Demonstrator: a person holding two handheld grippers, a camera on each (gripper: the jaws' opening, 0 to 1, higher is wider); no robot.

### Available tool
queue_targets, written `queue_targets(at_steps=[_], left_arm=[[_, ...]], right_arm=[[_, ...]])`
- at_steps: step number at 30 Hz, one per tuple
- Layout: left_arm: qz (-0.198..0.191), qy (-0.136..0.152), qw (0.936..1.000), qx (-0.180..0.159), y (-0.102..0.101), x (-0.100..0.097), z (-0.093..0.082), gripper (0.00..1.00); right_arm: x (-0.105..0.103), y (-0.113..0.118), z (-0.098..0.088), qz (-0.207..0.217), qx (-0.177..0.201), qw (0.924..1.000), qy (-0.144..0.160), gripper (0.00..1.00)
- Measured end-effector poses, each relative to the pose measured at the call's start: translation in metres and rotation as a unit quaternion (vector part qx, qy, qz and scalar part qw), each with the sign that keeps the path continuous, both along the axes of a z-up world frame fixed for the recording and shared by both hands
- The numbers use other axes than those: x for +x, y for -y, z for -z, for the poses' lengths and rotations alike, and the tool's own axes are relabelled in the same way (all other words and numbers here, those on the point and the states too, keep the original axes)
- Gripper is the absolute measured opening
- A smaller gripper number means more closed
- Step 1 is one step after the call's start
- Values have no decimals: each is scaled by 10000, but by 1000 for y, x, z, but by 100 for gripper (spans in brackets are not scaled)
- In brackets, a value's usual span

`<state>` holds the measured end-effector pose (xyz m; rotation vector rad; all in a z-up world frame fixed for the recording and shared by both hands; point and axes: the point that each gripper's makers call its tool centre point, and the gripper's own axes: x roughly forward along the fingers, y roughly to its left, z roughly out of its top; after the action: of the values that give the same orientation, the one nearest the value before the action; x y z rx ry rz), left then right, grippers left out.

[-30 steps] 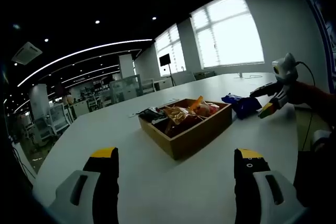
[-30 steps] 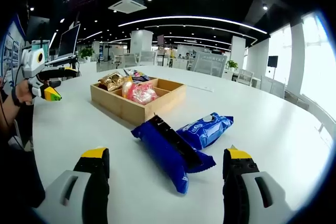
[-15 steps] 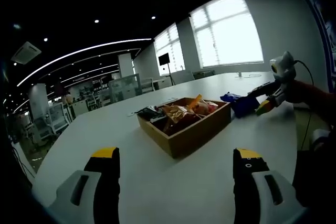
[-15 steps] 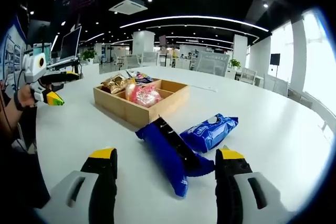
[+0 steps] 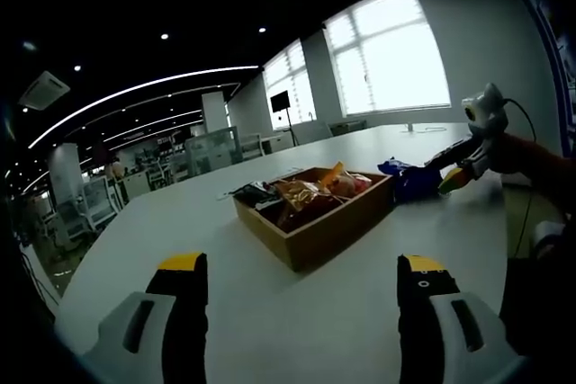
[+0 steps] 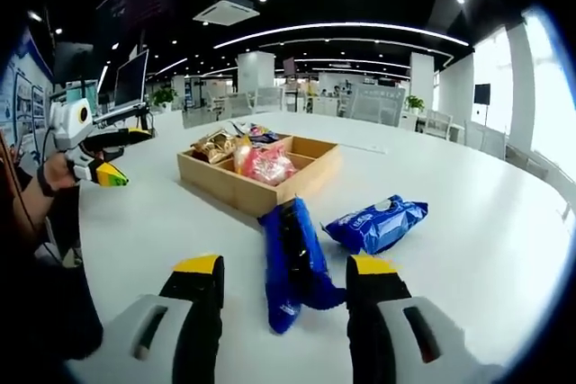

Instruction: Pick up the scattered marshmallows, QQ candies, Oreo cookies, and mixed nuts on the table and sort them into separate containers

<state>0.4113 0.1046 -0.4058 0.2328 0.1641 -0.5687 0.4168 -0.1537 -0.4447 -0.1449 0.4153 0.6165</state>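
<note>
A: Long dark-blue Oreo cookie packet flat on the white round table, now right between the right gripper tips. Jaws narrower than a second ago, not yet touching the wrapper.

B: Closing in for the grab then. Second blue packet just beside, wooden divided tray beyond. Left gripper wide open, holding nothing, short of the tray.

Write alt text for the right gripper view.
The right gripper hangs open over a white table, its jaws either side of a long blue packet. A second blue packet lies to the right, a wooden tray of snacks sits behind, and the left gripper shows at far left.
</note>
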Motion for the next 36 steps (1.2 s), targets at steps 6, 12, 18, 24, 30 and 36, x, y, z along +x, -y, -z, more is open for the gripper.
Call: queue_targets(at_steps=[6,12,18,24,30,36], left_arm=[[40,-18,10000,-39,2,-1,0,89],[15,-21,10000,-26,0,-1,0,89],[8,-31,10000,-16,0,0,1,89],[20,-43,10000,-1,1,0,2,88],[9,-43,10000,15,0,0,2,88],[13,-40,10000,44,1,0,1,88]], right_arm=[[-5,-14,11,-308,-127,9994,-74,39],[-4,-16,15,-353,-269,9990,-39,33],[-2,-11,14,-252,-209,9994,-72,27],[-2,-10,14,-204,-113,9997,-111,26],[-3,-9,12,-216,-168,9996,-91,26],[-5,-9,2,-229,-34,9997,-23,25]])
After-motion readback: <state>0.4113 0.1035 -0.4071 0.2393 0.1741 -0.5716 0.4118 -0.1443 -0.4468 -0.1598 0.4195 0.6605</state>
